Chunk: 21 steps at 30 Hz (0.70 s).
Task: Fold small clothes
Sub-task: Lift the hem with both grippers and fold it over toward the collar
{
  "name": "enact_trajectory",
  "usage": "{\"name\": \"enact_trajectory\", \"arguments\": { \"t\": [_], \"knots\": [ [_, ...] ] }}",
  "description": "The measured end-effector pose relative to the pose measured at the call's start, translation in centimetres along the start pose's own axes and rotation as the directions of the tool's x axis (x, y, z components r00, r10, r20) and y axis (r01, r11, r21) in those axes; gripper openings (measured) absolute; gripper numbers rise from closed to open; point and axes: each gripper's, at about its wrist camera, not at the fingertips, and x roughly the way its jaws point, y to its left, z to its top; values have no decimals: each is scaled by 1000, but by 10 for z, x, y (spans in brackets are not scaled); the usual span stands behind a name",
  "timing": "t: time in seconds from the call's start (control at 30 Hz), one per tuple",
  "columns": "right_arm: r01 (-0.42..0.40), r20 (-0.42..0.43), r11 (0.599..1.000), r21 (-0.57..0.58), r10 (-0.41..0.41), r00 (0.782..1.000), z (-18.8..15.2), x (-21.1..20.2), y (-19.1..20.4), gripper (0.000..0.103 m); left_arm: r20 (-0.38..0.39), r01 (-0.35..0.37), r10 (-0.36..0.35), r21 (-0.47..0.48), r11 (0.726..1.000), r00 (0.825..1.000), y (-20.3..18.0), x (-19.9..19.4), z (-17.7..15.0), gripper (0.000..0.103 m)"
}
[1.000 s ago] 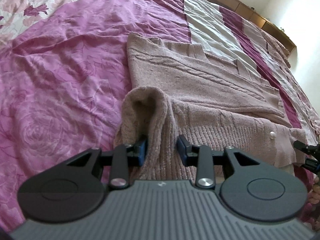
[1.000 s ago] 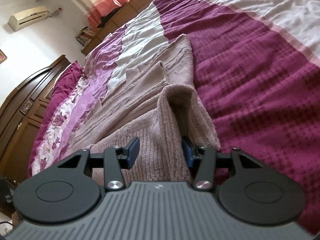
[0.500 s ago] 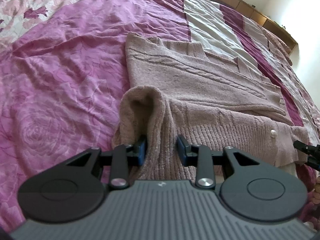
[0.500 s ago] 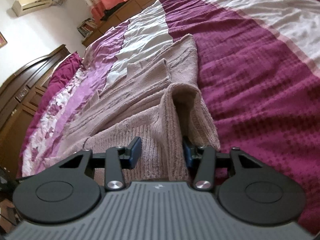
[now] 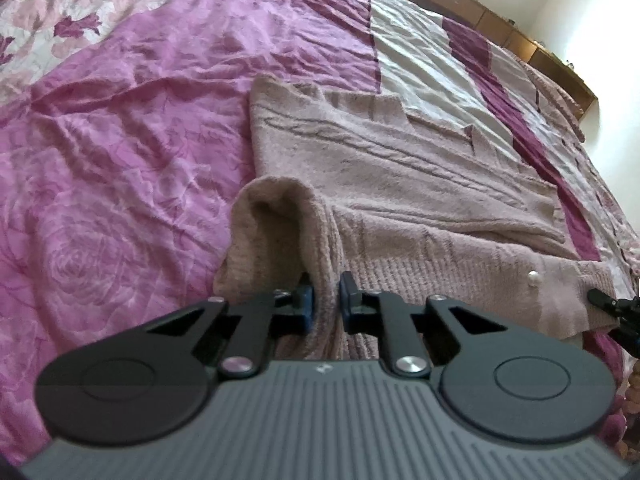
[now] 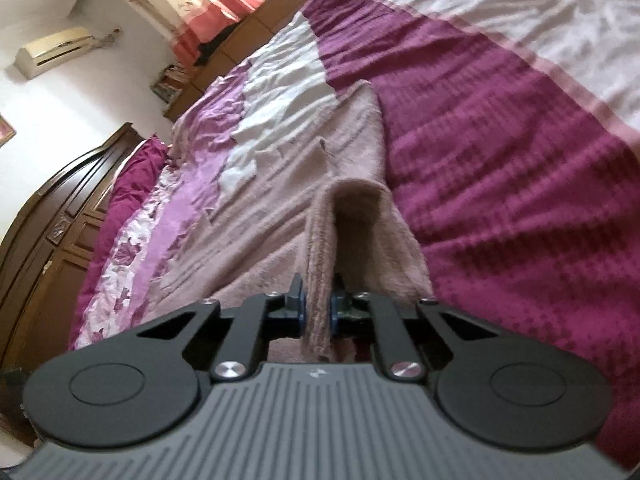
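1 dusty-pink knitted sweater point(image 5: 400, 184) lies spread flat on the bed point(image 5: 120, 152), across the seam where the bed cover's pink rose-printed panel meets its white and dark magenta stripes, well in from the far edge of the bed. 2 tongs work on it, 1 at each near corner of the ribbed hem. The left tongs point(image 5: 325, 304) have just been closing and now pinch a raised fold of the hem between their 2 blue pads, the jaws narrow with the knit pressed between them; the fold stands up in a rounded hump just ahead of the fingers. The right tongs point(image 6: 317, 307) have likewise just been closing and now clamp a thin upright ridge of the same sweater point(image 6: 320, 208), with the cloth tenting up beyond the pads. 1 small white pearl button point(image 5: 533, 279) sits on the hem near the sweater's right corner, and beside that corner the tip of the right tongs shows at the frame edge. In the right wrist view, 1 dark wooden headboard point(image 6: 60, 216) stands at the bed's left end, and 1 air conditioner point(image 6: 56, 50) hangs on the wall.
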Motion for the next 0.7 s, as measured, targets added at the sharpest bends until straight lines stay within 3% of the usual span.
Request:
{"name": "enact_trajectory", "arguments": {
  "t": [0.4, 0.7],
  "knots": [
    [-85, 47, 996, 4, 85, 995, 12, -9, 19, 11, 74, 24, -24, -7, 1000, 997, -13, -21, 13, 14],
    [-139, 137, 990, -3, 138, 981, 27, -25, 37, 9, 212, 84, -68, -68, 994, 975, -16, -48, 37, 13]
  ]
}}
